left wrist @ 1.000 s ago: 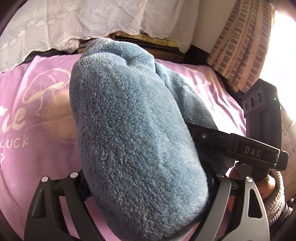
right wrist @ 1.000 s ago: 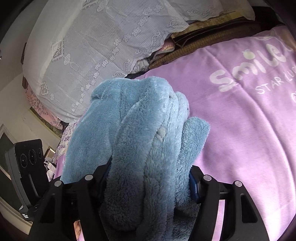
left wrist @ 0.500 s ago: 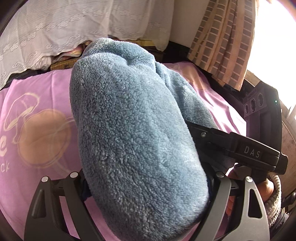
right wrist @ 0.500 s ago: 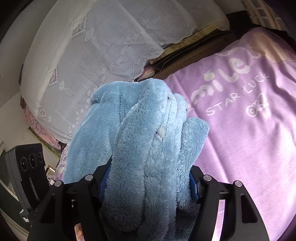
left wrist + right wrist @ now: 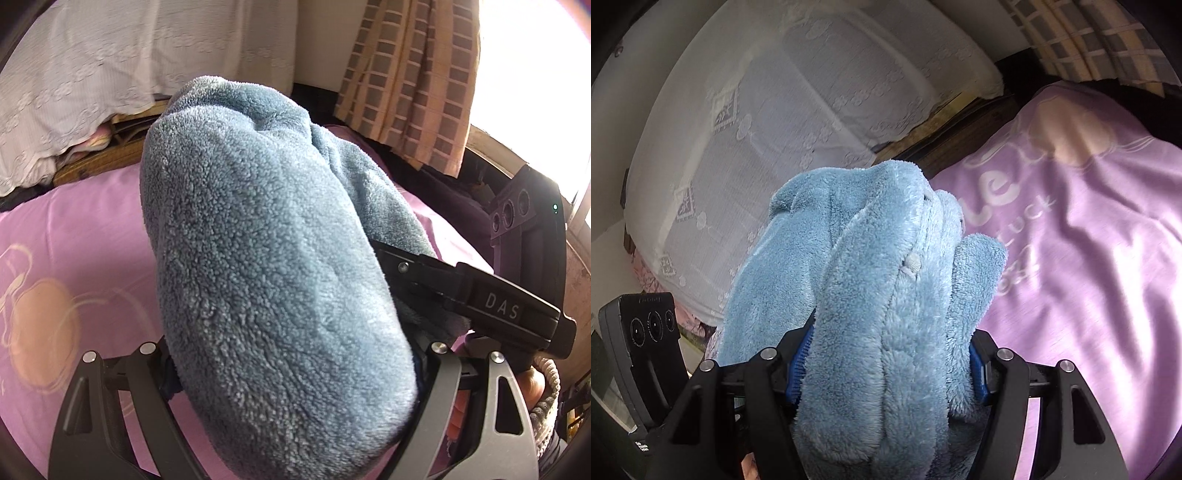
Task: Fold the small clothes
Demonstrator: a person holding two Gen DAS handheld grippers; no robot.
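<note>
The fleece (image 5: 273, 280) is a thick, blue-grey plush garment, folded into a fat bundle with a nubbly pile. In the right wrist view (image 5: 886, 332) its layered edges run lengthwise and a small fabric-covered button (image 5: 913, 263) sits on one band. Both claws clamp it: the left gripper (image 5: 295, 373) has its jaws spread wide around the bulk, the right gripper (image 5: 886, 369) squeezes the stacked edges between its blue pads (image 5: 798, 365). The bundle is held up above the purple bedspread (image 5: 81, 236), over its far edge near the lace cover (image 5: 783, 122).
</note>
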